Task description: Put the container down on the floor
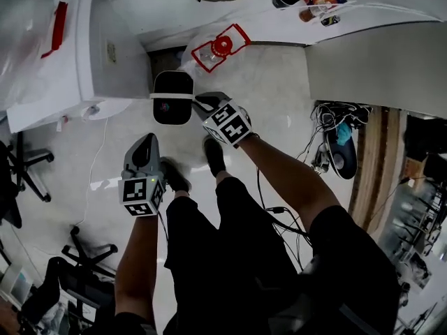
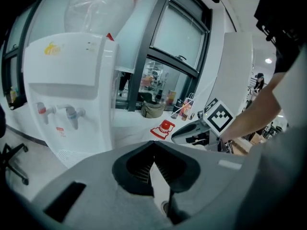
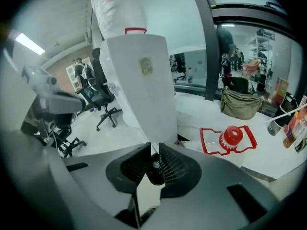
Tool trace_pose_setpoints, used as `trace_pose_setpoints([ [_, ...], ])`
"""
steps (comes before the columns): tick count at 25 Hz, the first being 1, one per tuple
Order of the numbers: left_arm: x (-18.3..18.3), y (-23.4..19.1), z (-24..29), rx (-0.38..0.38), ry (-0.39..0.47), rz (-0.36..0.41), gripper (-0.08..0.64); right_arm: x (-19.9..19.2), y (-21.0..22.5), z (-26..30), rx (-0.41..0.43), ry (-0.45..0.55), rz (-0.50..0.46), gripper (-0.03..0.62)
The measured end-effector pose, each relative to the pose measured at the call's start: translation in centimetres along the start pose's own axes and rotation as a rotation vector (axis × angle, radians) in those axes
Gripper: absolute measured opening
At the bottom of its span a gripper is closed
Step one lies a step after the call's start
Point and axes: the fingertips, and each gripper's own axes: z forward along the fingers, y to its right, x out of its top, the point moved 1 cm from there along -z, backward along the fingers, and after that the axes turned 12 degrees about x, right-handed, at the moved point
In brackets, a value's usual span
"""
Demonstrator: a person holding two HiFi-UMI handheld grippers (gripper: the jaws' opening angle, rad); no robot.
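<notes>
Head view shows a person standing on a pale floor point(image 1: 279, 96), looking down past black shorts and dark shoes, with a gripper in each hand. The right gripper point(image 1: 200, 102) reaches forward to the right edge of the container point(image 1: 172, 110), a black rounded tub with a white rim. The container sits low beside the front corner of a white water dispenser point(image 1: 98, 47). From above I cannot tell whether its base is already resting on the floor.

Right gripper view shows its jaws drawn in to a narrow gap. The container's dark body and a small round logo fill that gap, so the gripper is clamped on the container's edge. The dispenser rises just behind it.

The left gripper point(image 1: 148, 144) hangs lower and nearer the person's legs, well apart from the container. Left gripper view shows its jaws pressed together with nothing between them. That view faces the dispenser's taps and takes in the other gripper's marker cube at the right.

A clear jug with a red cap point(image 1: 218, 47) lies on the floor beyond the container, near the wall. A grey surface point(image 1: 377, 61) fills the upper right, with a tangle of cables point(image 1: 328, 135) on the floor below it. Office chairs point(image 1: 21, 166) stand at the left edge.
</notes>
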Motion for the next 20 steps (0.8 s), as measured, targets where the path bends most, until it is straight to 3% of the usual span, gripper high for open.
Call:
trace_pose_setpoints([
  [6,3.6,1.5,-2.9,-0.034,0.031,-0.022,0.011,4.2,-1.6,-5.3,-0.025,0.083,0.025,0.054],
  [12,8.5,2.1,-7.2,-0.065,0.132,-0.005,0.011,8.6,-4.5,-10.4,-0.04,0.164,0.035,0.049],
  [15,10.0,2.7,-9.1,-0.057,0.173,0.03,0.011,10.2,-6.0,-13.7,-0.05,0.213,0.011,0.046],
  [20,11.5,3.2,-11.5,-0.023,0.172,0.019,0.011,11.9,-8.0,-17.7,-0.08,0.258,0.0,0.043],
])
